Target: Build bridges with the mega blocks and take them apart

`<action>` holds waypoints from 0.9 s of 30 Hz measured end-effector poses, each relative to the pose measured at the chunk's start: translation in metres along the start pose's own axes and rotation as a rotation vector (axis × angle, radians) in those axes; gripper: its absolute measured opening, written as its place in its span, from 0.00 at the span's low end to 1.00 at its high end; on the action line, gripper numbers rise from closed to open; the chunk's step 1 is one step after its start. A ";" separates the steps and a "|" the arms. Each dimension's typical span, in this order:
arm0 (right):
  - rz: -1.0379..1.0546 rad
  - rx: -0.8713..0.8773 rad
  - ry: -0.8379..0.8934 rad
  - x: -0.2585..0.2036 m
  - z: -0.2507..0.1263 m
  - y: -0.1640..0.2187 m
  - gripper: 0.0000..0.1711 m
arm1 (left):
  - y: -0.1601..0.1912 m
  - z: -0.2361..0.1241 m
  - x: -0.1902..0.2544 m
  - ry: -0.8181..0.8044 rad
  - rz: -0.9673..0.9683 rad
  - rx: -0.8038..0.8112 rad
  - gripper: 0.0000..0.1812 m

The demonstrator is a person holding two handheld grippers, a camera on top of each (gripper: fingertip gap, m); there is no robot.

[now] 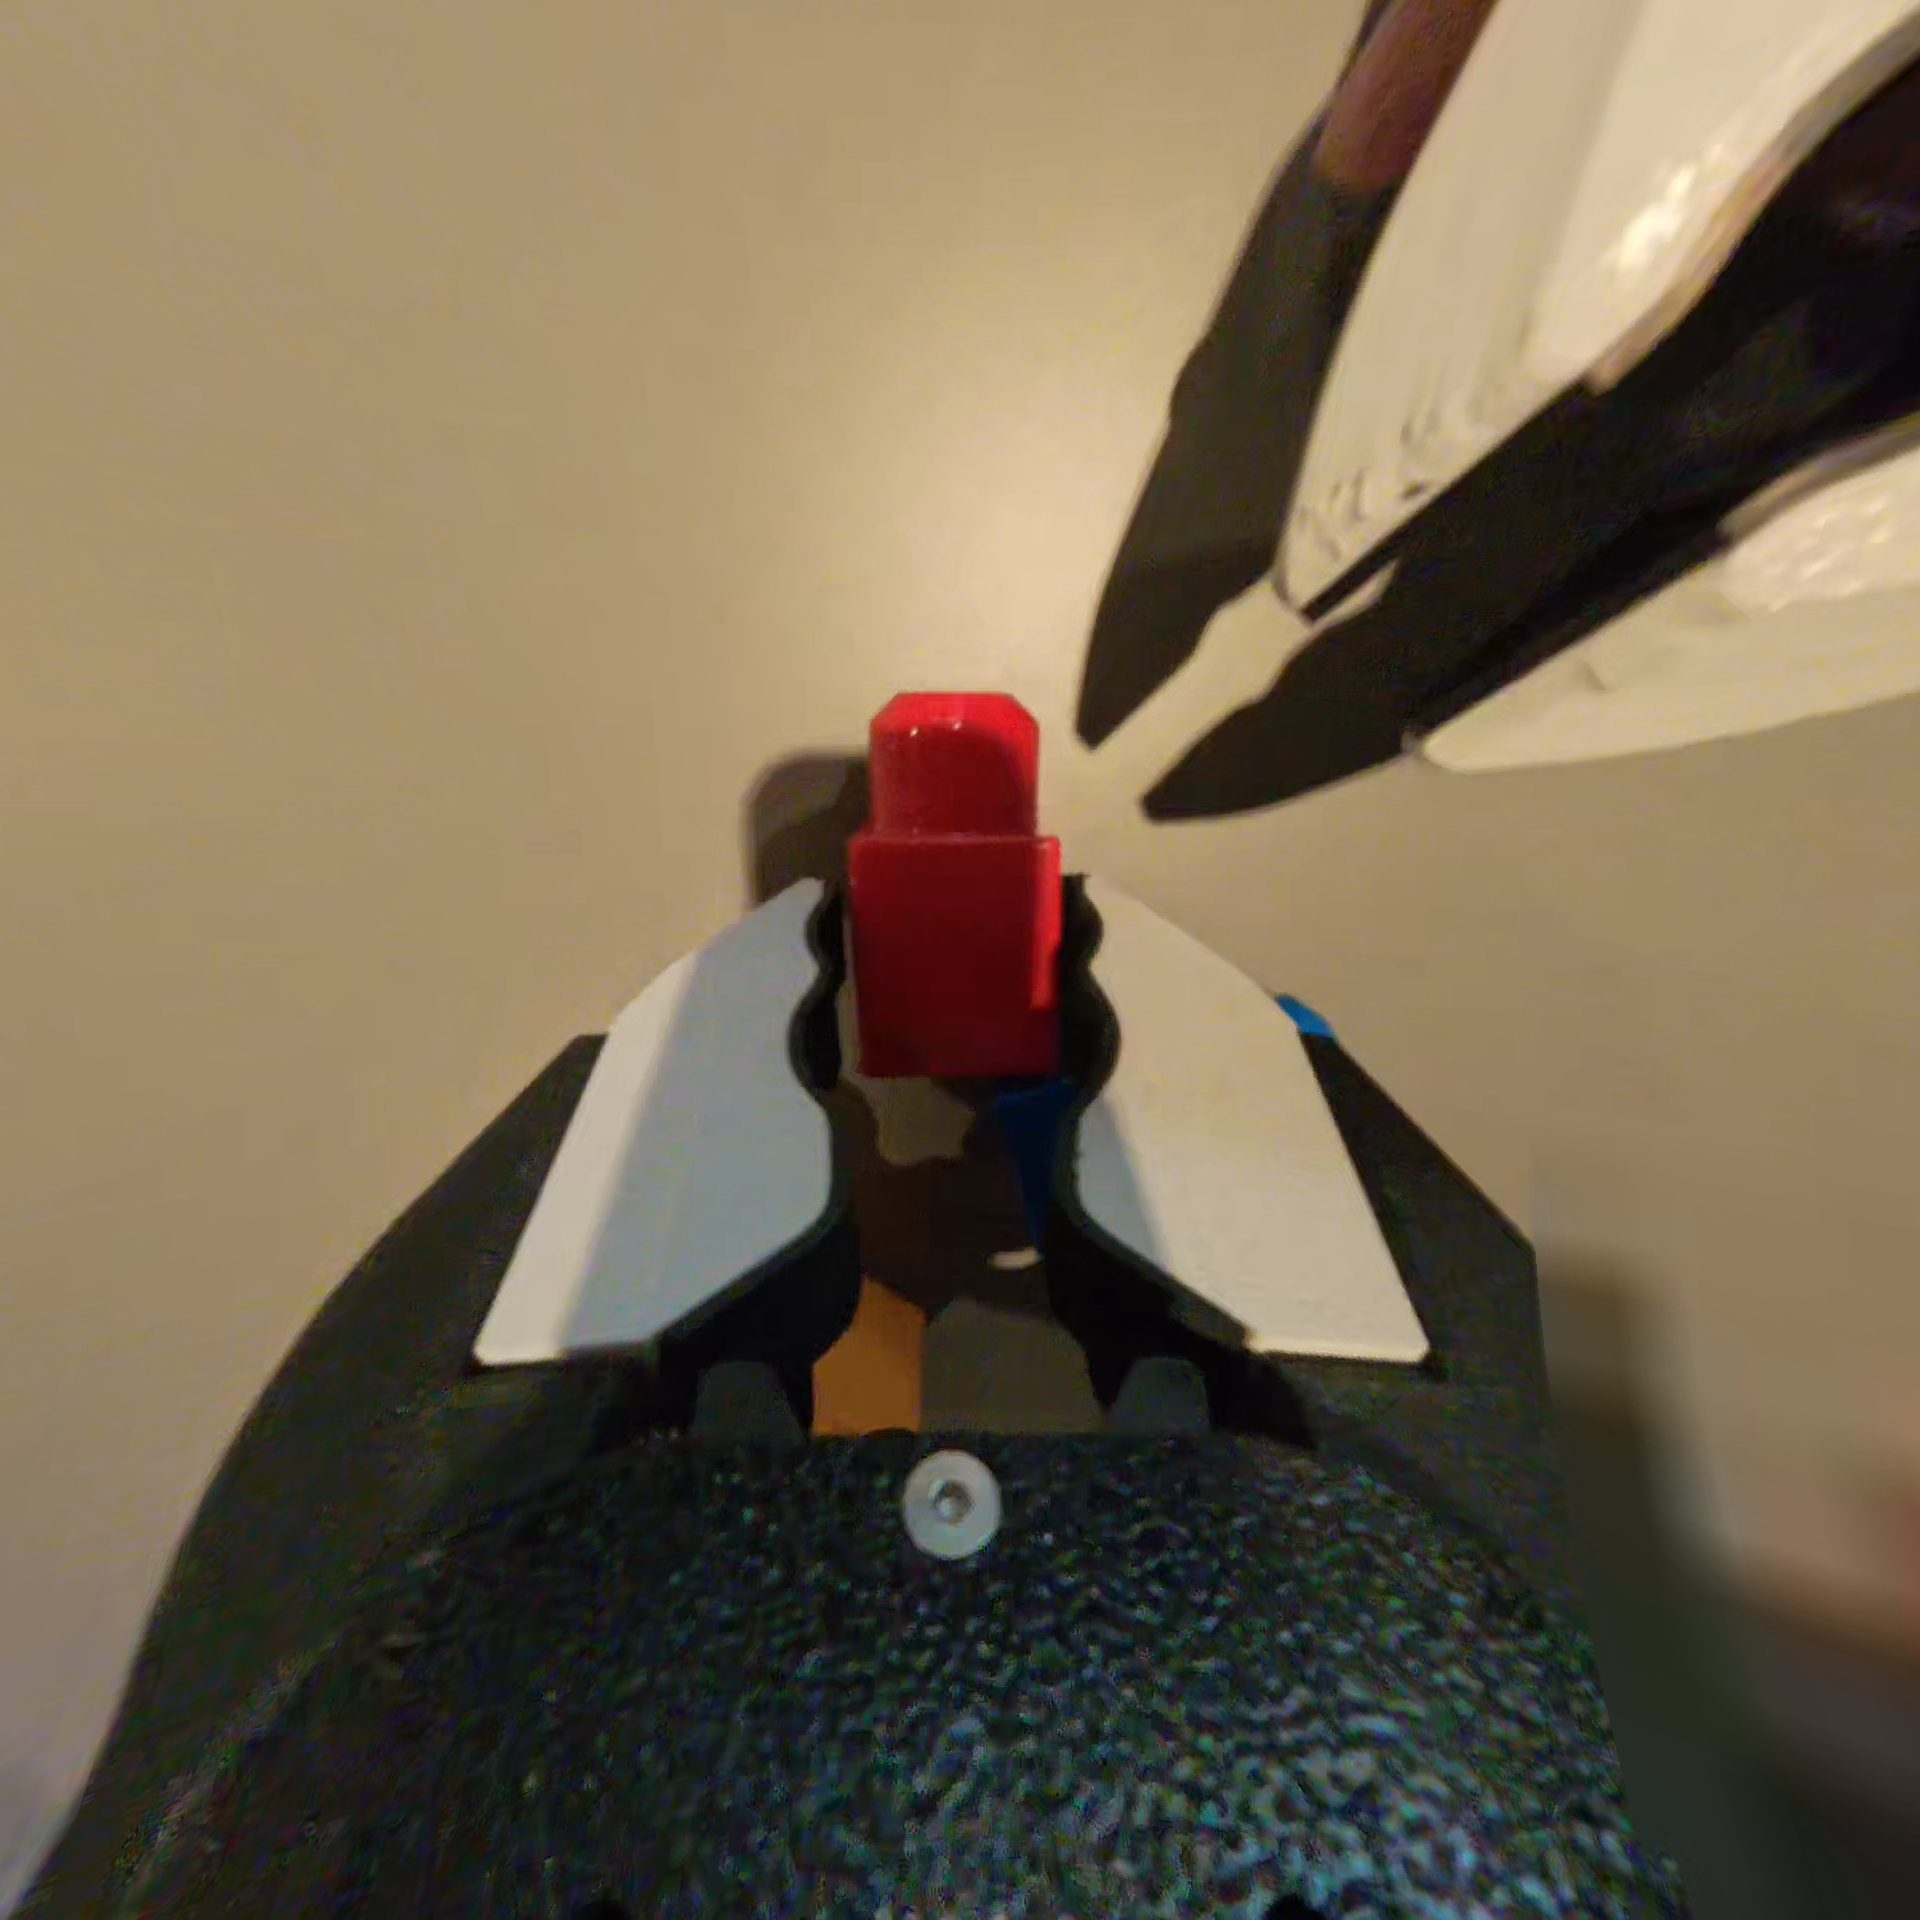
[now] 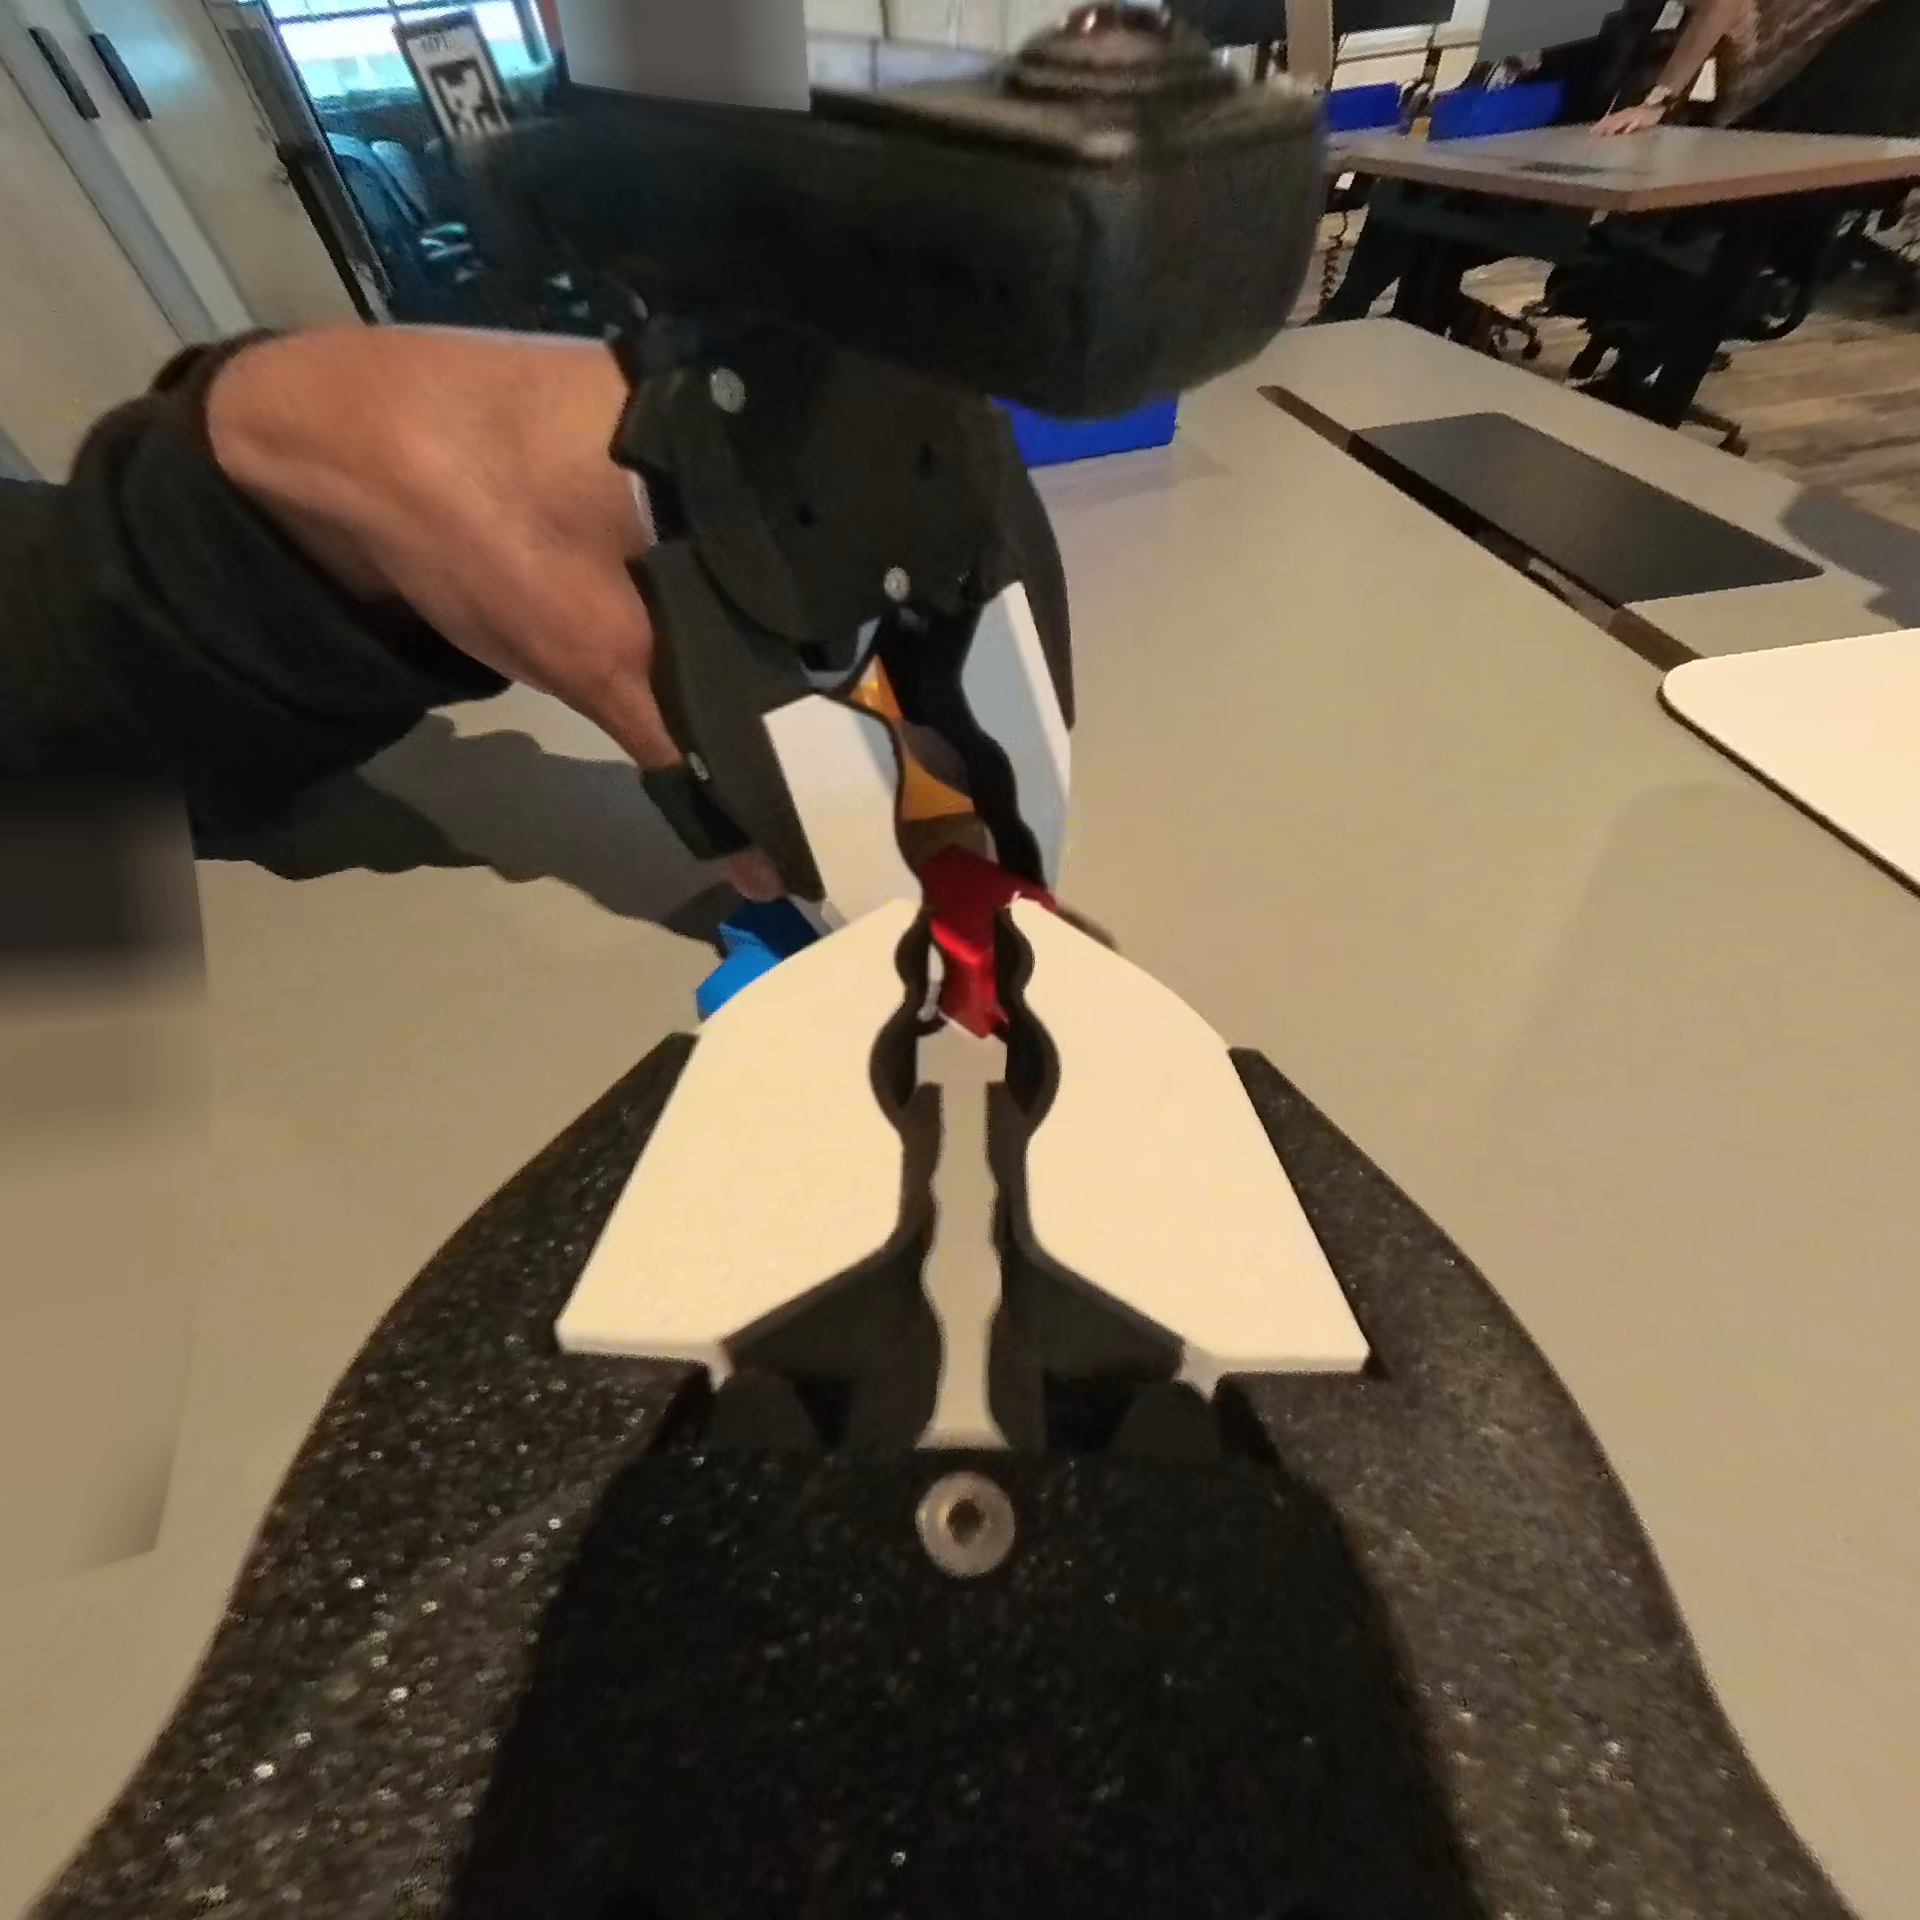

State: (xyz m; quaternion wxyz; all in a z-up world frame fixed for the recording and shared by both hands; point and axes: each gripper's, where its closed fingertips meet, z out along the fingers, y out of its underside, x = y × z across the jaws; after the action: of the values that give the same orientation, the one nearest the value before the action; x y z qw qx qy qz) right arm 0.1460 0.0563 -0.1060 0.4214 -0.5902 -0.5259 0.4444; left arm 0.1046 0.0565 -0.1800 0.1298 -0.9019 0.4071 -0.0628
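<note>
Jaws of left gripper [image 1: 956,935] clamp red block [image 1: 951,935], stud outward, likely presented for mating. Right gripper [image 2: 961,982] jaws narrow, tips near it; contact unclear.

Both grippers built same way. Left gripper [image 1: 956,904]: speckled black textured body, white wedge-shaped finger plates, wavy black inner pads, silver hex screw [image 1: 952,1504] set dead centre. Right gripper [image 2: 961,940]: same grainy black shell, cream-white plates, scalloped black edges, one centre screw [image 2: 965,1525]. Black camera block [image 2: 894,208] mounted on top of left unit. Left hand [image 2: 436,540] seen with dark long sleeve [image 2: 125,623].
</note>
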 end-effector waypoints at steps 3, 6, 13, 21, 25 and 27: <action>0.013 -0.014 -0.008 -0.001 0.001 0.001 0.08 | -0.001 0.000 0.004 0.051 0.018 0.030 0.20; 0.027 -0.017 -0.008 -0.001 0.001 0.002 0.10 | -0.002 -0.003 0.007 0.101 0.026 0.089 0.20; 0.109 0.123 -0.083 -0.007 -0.005 -0.015 0.18 | -0.030 -0.069 0.032 0.434 0.023 0.590 0.20; 0.149 0.306 -0.261 -0.037 -0.007 -0.046 0.22 | -0.050 -0.125 0.055 0.664 0.061 0.916 0.20; 0.152 0.317 -0.274 -0.042 -0.004 -0.049 0.23 | -0.057 -0.124 0.059 0.684 0.048 0.972 0.20; 0.159 0.328 -0.270 -0.041 -0.005 -0.051 0.23 | -0.060 -0.125 0.059 0.676 0.049 1.000 0.20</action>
State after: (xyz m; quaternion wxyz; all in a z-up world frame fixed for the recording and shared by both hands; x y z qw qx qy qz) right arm 0.1361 0.0199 -0.0519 0.4012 -0.4886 -0.4502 0.6305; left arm 0.1595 0.0271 -0.0426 0.4031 -0.6519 0.3676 -0.5267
